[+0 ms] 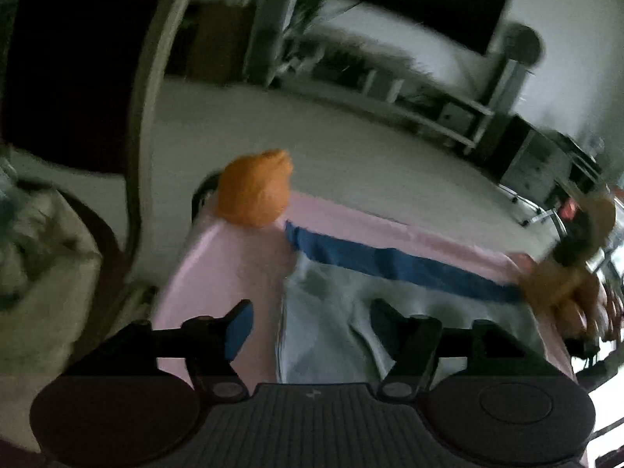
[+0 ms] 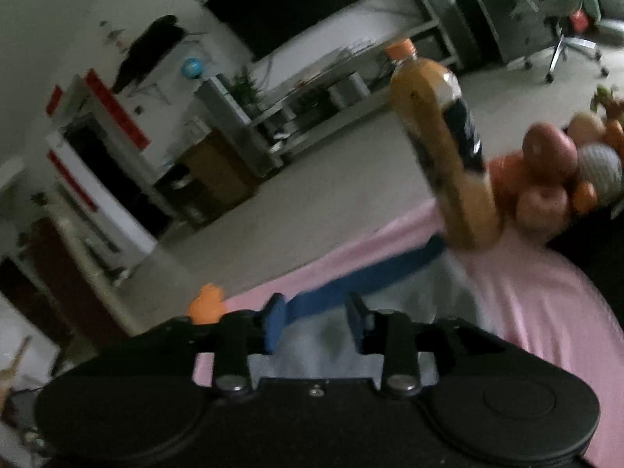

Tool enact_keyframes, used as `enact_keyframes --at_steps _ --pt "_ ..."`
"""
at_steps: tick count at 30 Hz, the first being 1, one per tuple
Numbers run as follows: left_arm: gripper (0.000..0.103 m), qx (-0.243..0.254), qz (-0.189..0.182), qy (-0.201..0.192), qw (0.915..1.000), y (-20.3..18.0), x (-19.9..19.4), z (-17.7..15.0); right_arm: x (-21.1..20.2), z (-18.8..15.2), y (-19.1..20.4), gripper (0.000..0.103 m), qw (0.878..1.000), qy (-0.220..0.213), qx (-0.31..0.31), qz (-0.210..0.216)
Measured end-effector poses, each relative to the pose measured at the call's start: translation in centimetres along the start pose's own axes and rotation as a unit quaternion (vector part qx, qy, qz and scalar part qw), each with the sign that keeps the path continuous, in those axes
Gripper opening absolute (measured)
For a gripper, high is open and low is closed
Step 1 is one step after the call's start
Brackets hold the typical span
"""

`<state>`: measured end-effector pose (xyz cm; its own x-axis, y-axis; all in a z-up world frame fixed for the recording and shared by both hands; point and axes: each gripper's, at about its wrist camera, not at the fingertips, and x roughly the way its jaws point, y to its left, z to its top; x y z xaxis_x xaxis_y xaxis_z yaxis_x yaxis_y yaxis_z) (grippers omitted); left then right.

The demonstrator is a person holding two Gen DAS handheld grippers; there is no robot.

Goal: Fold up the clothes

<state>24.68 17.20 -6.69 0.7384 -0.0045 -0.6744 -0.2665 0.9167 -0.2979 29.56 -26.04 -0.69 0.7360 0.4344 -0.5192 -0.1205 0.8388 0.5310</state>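
Left wrist view, nearest first: left gripper (image 1: 308, 327) hangs with jaws spread and empty over the pale grey garment (image 1: 331, 312), which lies on the pink tablecloth (image 1: 222, 273) with its blue band (image 1: 390, 261) along the far edge. Right gripper (image 2: 316, 323) is likewise spread and empty above the same cloth. Whether the garment is folded or merely laid flat cannot be determined.

Risk: the juice bottle (image 2: 440, 148) stands at 1 o'clock, touching or just beside the band; a swept fold could topple it. Fruit pile (image 2: 553, 171) sits at 2 o'clock. Orange object (image 1: 253, 187) rests at 11 o'clock near the table edge.
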Motion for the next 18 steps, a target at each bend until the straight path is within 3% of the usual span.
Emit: enact_keyframes --at_steps 2,7,14,16,17,18 --pt "0.067 -0.019 0.001 0.025 0.9995 1.2 4.1 0.8 3.6 1.1 -1.6 0.045 0.999 -0.005 0.001 -0.037" --pt "0.067 0.012 0.018 0.051 0.9985 2.2 11.5 1.7 11.8 1.6 -6.6 0.044 0.995 0.021 0.013 -0.097" --pt "0.067 0.041 -0.038 0.07 0.996 2.4 16.5 1.9 20.0 1.2 -11.7 0.038 0.988 0.061 0.034 -0.135" --pt "0.063 0.051 -0.04 0.06 0.9961 2.0 17.2 2.1 20.9 0.9 -11.7 0.036 0.988 0.066 0.03 -0.136" --pt "0.058 0.055 -0.041 0.058 0.996 1.7 17.6 2.3 21.3 0.8 -11.7 0.024 0.988 0.068 0.028 -0.136" --pt "0.041 0.058 -0.039 0.054 0.9961 1.4 17.9 2.4 21.8 0.6 -11.7 0.017 0.988 0.07 0.026 -0.136"
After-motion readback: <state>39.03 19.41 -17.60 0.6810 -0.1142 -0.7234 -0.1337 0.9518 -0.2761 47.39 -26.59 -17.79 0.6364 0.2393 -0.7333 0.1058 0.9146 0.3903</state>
